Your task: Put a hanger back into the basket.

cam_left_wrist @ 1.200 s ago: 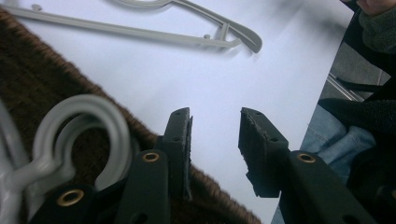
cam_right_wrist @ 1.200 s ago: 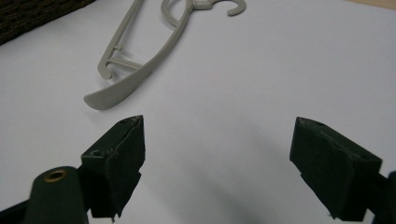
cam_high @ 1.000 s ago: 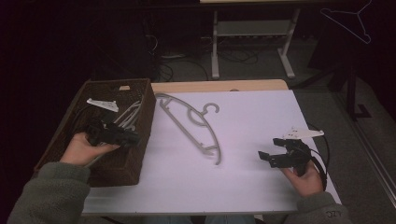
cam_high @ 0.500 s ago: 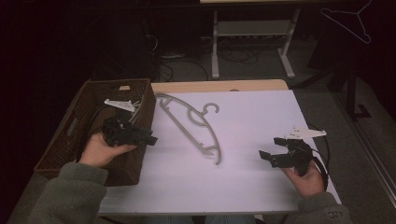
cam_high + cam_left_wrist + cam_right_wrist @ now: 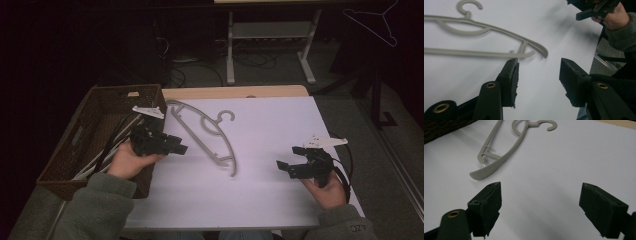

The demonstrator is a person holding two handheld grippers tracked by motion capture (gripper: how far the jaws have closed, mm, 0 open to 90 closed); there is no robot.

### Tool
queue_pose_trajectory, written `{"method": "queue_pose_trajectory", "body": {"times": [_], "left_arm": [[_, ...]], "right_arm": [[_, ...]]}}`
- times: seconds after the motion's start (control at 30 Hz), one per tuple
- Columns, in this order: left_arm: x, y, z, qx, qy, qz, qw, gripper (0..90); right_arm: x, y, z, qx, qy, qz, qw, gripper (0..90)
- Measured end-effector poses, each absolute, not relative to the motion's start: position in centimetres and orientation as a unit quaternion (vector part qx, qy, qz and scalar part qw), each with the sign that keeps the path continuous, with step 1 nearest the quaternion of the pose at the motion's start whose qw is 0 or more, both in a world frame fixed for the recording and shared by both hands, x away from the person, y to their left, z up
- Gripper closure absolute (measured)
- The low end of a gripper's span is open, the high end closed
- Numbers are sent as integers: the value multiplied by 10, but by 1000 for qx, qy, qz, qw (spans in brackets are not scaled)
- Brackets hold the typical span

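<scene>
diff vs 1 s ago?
The left tool came up out of the basket and moved toward the hanger on the white table; it is open and holds nothing. The right tool stayed open at the right, and the hanger has not shifted.

Almost nothing can be read here — the one trace of lettering is a small pale mark on the cuff of the person's right sleeve [image 5: 356,228], seen in the high view, too small and blurred to make out.
</scene>
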State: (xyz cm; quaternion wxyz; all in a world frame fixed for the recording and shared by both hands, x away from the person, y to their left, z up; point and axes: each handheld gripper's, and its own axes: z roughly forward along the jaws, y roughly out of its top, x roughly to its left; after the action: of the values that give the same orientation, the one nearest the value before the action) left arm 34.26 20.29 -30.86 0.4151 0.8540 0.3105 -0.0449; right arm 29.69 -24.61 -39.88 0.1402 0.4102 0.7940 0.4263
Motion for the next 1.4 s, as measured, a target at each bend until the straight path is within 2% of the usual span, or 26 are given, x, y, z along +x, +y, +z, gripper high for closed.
{"method": "queue_pose_trajectory", "body": {"times": [0.47, 0.63, 0.9, 1.3, 1.4], "left_arm": [[351, 140, -324, 840, 326, -34, 432, 486], [356, 117, -333, 844, 335, -21, 418, 479], [376, 91, -358, 833, 375, -30, 407, 464], [399, 57, -418, 802, 465, -33, 373, 442], [400, 50, -422, 810, 466, -14, 356, 431]], "right_arm": [[292, -248, -396, 405, 793, 430, 148, 175], [292, -249, -396, 405, 792, 432, 148, 175], [292, -250, -395, 400, 793, 435, 150, 175], [292, -253, -393, 400, 789, 442, 150, 175], [292, -253, -393, 400, 789, 443, 149, 175]]}}
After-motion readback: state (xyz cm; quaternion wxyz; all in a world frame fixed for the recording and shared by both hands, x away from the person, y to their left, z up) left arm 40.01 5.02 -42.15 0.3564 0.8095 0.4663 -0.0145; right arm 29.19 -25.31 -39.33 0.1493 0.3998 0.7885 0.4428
